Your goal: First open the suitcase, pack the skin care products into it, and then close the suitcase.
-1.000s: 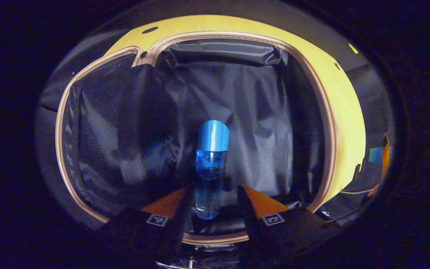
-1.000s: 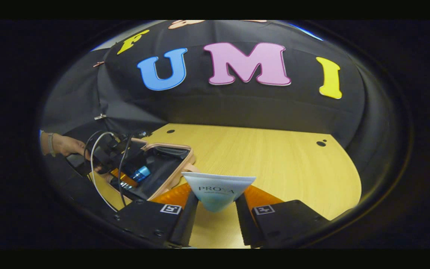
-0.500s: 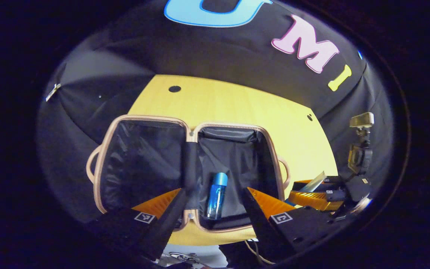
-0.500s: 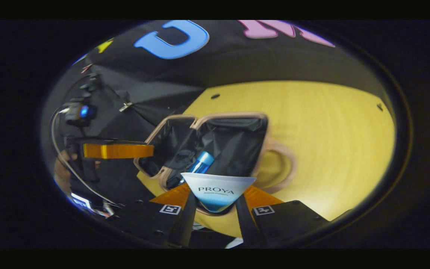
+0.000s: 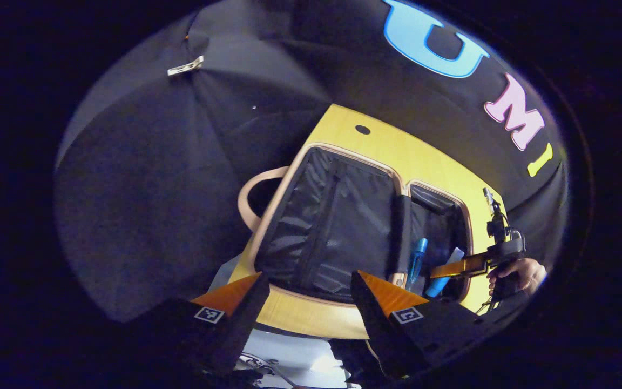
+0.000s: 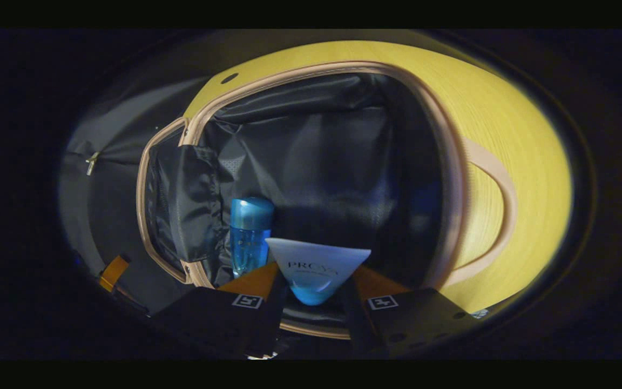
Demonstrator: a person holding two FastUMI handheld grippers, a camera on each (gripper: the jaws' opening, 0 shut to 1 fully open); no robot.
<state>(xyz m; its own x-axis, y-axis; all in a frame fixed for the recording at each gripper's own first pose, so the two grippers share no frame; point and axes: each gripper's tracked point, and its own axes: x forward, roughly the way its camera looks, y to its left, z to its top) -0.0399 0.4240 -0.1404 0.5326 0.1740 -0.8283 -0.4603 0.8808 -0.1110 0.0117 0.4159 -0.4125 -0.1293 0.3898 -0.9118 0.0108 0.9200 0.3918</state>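
Note:
The suitcase (image 5: 284, 189) lies open on the wooden table (image 5: 343, 127), black lining up, beige trim around both halves. A blue bottle (image 5: 417, 254) lies in its right half, near the hinge; in the right gripper view the blue bottle (image 6: 249, 235) rests left of my fingers. My right gripper (image 6: 313, 294) is shut on a white and blue tube (image 6: 316, 265) and hovers over that right half of the suitcase (image 6: 322, 70). The right gripper (image 5: 465, 266) also appears in the left gripper view, held by a hand (image 5: 524, 273). My left gripper (image 5: 308, 292) is open and holds nothing, back at the suitcase's near edge.
Beige carry handles (image 5: 251, 194) stick out from the suitcase's outer sides, one handle (image 6: 497, 205) lying on the table to the right. Black cloth wall (image 5: 154, 178) surrounds the table. Bare tabletop (image 6: 505, 124) lies beyond the case.
My left gripper pulled back and swung left, away from the blue bottle it let go. My right gripper carried the tube from the table to over the suitcase's right half.

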